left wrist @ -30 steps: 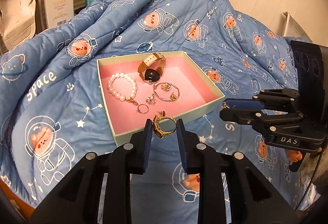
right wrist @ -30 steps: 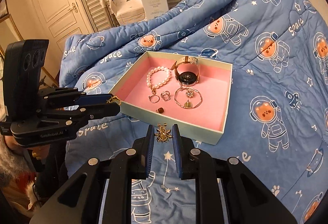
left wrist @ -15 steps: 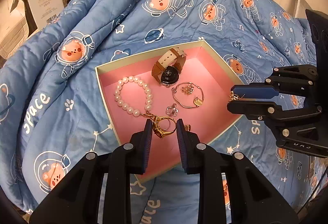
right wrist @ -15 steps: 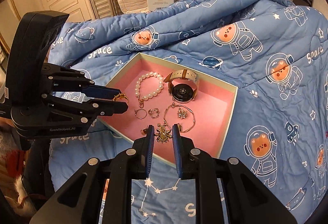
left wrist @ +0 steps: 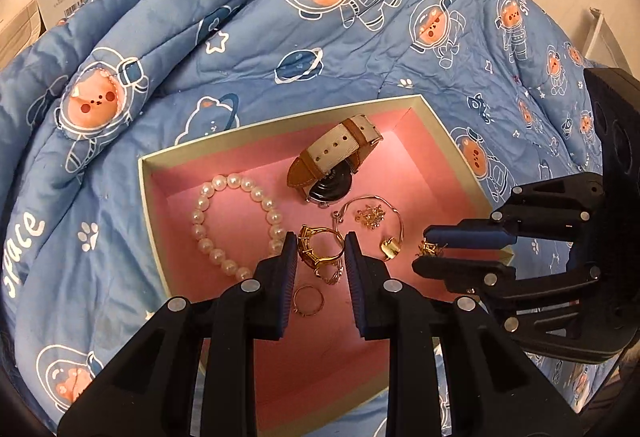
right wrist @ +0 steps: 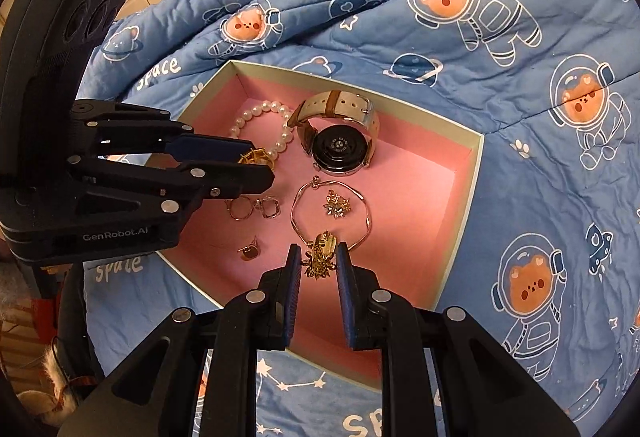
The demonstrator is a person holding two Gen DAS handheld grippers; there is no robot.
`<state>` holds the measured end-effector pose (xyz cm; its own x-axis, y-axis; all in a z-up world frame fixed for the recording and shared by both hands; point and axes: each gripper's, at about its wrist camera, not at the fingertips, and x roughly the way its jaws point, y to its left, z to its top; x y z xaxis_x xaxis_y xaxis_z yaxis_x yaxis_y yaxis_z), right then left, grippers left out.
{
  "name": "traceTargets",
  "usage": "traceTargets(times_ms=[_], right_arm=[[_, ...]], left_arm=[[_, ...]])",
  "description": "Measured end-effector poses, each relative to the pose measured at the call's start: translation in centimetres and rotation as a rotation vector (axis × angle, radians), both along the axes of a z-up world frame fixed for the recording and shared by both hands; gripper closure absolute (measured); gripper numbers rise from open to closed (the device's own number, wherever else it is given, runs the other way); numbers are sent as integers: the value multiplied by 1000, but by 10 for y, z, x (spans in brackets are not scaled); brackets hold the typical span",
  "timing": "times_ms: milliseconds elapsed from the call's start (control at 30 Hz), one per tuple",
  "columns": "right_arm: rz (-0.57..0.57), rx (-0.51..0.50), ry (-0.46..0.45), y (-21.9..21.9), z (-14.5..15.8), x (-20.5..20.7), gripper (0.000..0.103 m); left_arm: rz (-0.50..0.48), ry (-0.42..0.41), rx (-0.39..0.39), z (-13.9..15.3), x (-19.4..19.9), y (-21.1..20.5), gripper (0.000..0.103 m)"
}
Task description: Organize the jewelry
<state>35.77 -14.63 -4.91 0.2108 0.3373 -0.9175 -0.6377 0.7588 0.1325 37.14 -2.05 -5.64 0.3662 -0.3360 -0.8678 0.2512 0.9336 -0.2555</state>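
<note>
Over the pink-lined box point(left wrist: 200, 151) (on the bed), our left gripper point(left wrist: 321, 257) jaws pinch a gold ring point(left wrist: 320, 246); our right gripper point(right wrist: 317, 264) jaws pinch a gold brooch point(right wrist: 319, 257).

Two hand-held black grippers with blue-lined jaws.
The left gripper point(left wrist: 321, 262) and right gripper point(right wrist: 316, 264) share angular matte-black linkage arms, round silver screws at the pivots, ribbed blue pads inside the jaws, and a perforated black housing; white lettering reads "GenRobot.AI".
</note>
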Motion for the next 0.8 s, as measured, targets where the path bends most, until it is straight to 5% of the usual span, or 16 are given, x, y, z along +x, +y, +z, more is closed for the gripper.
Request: traceTargets(times_ms=[567, 800], right_arm=[[58, -110, 29, 16, -20, 5, 85], [59, -108, 16, 12, -18, 3, 76]], left_arm=[[-28, 6, 42, -11, 6, -14, 77], [-14, -55, 40, 9, 2, -12, 38]])
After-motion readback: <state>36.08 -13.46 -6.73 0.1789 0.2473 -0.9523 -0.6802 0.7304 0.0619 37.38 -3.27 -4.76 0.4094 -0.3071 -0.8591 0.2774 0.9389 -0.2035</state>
